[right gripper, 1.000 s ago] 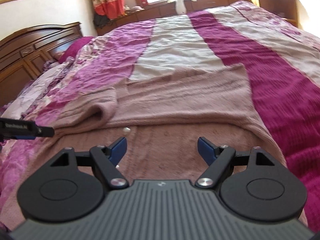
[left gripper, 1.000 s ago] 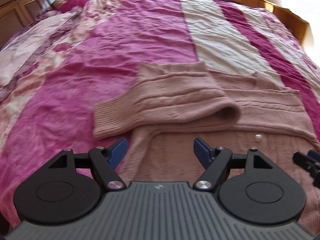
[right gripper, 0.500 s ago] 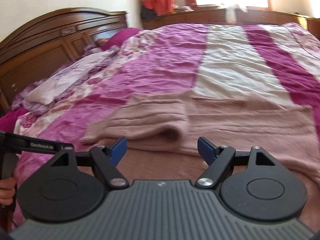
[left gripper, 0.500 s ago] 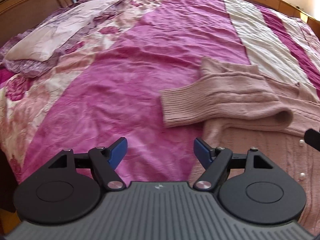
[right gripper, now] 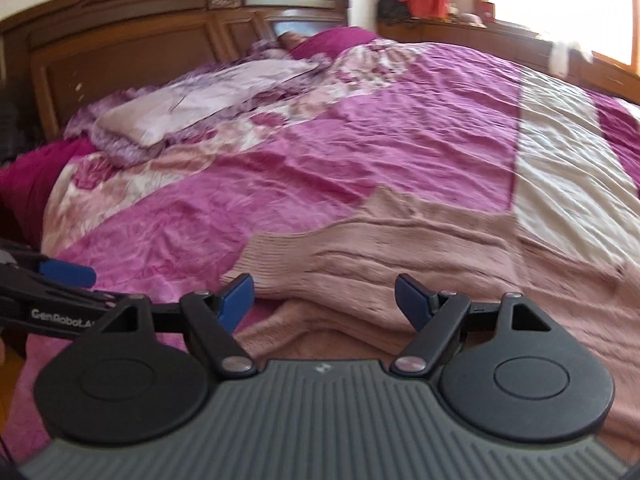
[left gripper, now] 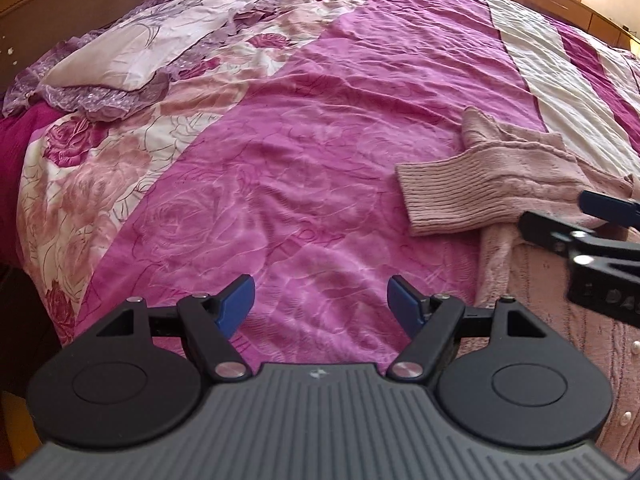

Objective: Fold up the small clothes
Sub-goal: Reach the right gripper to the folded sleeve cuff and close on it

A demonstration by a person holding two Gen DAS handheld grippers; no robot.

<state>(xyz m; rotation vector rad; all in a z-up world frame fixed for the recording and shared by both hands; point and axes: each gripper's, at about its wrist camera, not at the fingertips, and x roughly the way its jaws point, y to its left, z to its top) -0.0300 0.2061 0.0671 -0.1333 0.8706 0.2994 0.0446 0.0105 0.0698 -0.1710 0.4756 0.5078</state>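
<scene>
Left wrist view: left gripper (left gripper: 320, 294) has its fingers spread with nothing between them, over bare bedspread (left gripper: 304, 152). The sweater (left gripper: 500, 184) lies flat on the bed to the right of the fingers and apart from them; one sleeve is folded across the body, its ribbed cuff (left gripper: 436, 196) pointing left. The other gripper enters at the right edge, over the knit. A pillow (left gripper: 132, 60) lies far off at the left.

Right wrist view: picture is blurred. Right gripper (right gripper: 324, 294) has its fingers spread, empty, directly over the sweater (right gripper: 420, 248); the folded sleeve lies just beyond the fingertips and the body edge sits under them. The left gripper shows at the left edge, off the garment. The headboard (right gripper: 160, 48) stands behind.

Risks, as judged: the left fingers are off the garment, so closing here would catch the bedspread instead of knit. The loose knit may drag and undo the folded sleeve if only one layer is pinched. An uneven lift by the two grippers would skew the next fold
</scene>
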